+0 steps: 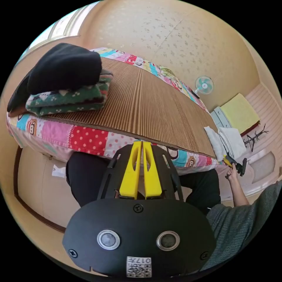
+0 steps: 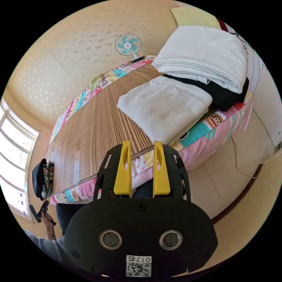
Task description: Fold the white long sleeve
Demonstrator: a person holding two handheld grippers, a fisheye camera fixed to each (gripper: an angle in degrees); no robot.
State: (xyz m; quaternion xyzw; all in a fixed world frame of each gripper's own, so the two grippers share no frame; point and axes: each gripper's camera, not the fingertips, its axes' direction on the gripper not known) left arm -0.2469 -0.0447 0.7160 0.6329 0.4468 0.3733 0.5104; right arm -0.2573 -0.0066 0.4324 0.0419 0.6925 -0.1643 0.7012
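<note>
A ribbed bamboo mat (image 1: 152, 105) covered the bed, edged by a patchwork quilt (image 1: 88, 138) of dots and cartoon faces. At one end of the mat sat a soft black garment (image 1: 64, 67) atop a green patterned knit (image 1: 67, 101). At the other end lay the white long sleeve (image 2: 164, 107), folded into a smooth rectangle, beside a taller stack of white cloth (image 2: 205, 55) over something dark.

The left gripper (image 1: 142, 144) hovered off the mat's near edge, yellow jaws pressed together on nothing. The right gripper (image 2: 142, 145) hung just short of the white long sleeve, jaws parted and empty, not touching it.
</note>
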